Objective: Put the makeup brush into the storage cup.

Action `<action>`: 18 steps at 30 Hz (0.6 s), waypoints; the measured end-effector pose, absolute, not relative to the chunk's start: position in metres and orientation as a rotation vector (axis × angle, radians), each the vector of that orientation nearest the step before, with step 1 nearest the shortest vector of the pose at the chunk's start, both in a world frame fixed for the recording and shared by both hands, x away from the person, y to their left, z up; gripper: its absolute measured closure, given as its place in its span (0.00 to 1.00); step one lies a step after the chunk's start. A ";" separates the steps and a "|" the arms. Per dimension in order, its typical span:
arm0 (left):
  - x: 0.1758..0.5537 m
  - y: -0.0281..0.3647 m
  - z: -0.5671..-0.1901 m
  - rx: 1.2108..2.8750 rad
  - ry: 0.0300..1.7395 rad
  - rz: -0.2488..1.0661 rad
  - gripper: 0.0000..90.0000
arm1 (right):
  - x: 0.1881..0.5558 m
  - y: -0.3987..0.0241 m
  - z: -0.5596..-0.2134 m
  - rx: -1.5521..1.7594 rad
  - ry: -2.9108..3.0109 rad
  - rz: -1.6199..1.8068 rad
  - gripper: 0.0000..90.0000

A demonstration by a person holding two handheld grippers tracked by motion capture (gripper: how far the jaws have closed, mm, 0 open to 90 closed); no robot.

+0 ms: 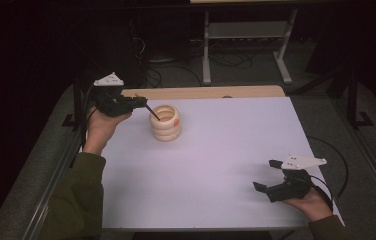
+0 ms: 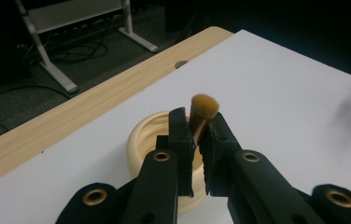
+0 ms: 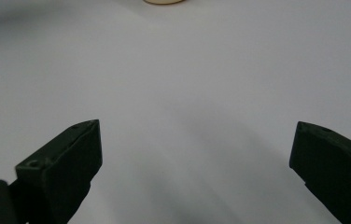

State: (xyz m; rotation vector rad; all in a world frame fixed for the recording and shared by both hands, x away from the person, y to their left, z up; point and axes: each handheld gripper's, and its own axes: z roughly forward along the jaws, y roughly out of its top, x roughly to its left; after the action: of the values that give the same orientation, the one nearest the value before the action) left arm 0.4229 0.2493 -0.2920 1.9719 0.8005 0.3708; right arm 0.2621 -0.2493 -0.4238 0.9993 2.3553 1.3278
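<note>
Ahead of the right gripper [image 1: 267,176], whose jaws stand wide apart, the white table surface [image 1: 226,150] lies bare and open. The only obstacle is the cream ribbed holder [image 1: 165,122] directly under the left gripper [image 1: 143,103]; beyond it the surface lies open.

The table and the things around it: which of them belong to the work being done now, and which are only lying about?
In use:
left gripper, shut on the brush
cream ringed holder, below the brush

Not in use:
right gripper, open over bare white table
metal stand and cables on the floor behind
</note>
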 end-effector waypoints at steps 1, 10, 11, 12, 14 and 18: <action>0.424 0.249 -0.293 1.969 0.804 0.371 0.93 | 0.262 -0.249 -0.424 0.999 2.356 1.328 0.02; 0.429 0.242 -0.301 2.001 0.815 0.366 0.93 | 0.262 -0.250 -0.424 1.007 2.359 1.327 0.02; 0.430 0.241 -0.302 2.007 0.817 0.371 0.93 | 0.262 -0.249 -0.424 1.006 2.361 1.327 0.02; 0.430 0.240 -0.302 2.016 0.815 0.373 0.93 | 0.262 -0.249 -0.424 1.006 2.363 1.327 0.02; 0.431 0.239 -0.304 2.024 0.818 0.370 0.93 | 0.262 -0.249 -0.425 1.005 2.363 1.328 0.02; 0.434 0.236 -0.309 2.028 0.825 0.361 0.93 | 0.261 -0.249 -0.424 1.004 2.364 1.328 0.02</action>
State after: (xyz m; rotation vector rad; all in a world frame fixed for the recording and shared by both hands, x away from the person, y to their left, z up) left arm 0.4337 0.2360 -0.3085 2.0277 0.8254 0.3610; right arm 0.2614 -0.2494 -0.4245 1.0044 2.3645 1.3278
